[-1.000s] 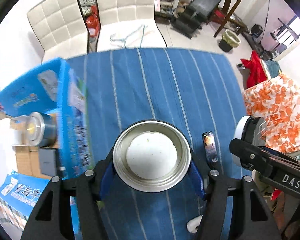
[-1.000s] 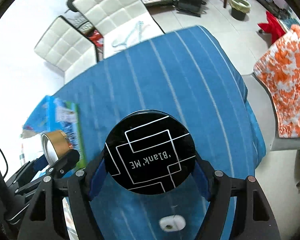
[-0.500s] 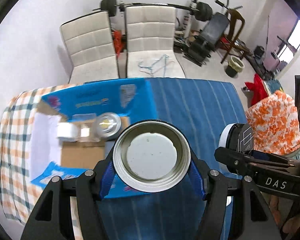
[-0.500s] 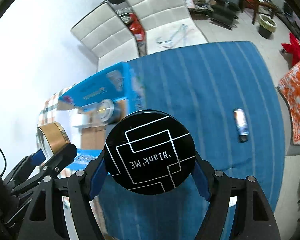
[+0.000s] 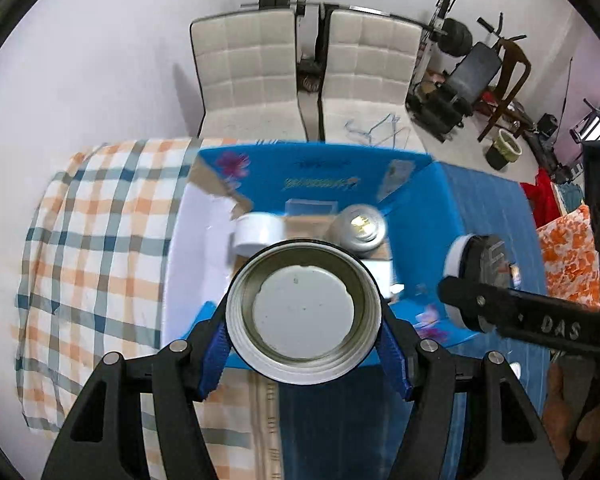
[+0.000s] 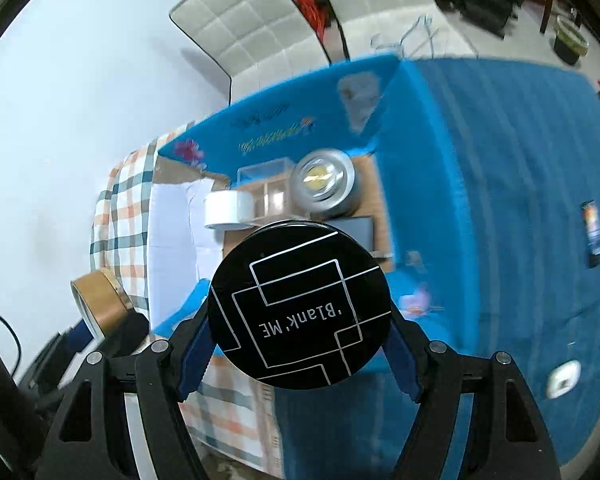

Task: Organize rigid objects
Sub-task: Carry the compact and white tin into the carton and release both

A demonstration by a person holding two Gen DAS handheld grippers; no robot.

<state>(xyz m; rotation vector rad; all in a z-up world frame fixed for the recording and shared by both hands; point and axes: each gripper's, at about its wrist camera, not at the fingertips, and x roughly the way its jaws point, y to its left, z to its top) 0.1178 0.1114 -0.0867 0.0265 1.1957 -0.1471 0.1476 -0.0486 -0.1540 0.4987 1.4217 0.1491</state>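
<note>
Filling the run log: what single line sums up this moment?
left gripper: shut on metal lid | right gripper: shut on black compact | both above blue box

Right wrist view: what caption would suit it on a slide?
Right claw carries a black "Blank'ME" round case above an open blue cardboard box holding tape and a tin.

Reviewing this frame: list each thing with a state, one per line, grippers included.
left gripper: shut on the metal lid.
metal lid: held, hollow side facing the camera.
right gripper: shut on the black round case.
black round case: held, closed.
blue box: open, flaps up.
white tape roll: lying inside the box.
silver tin: inside the box.
</note>
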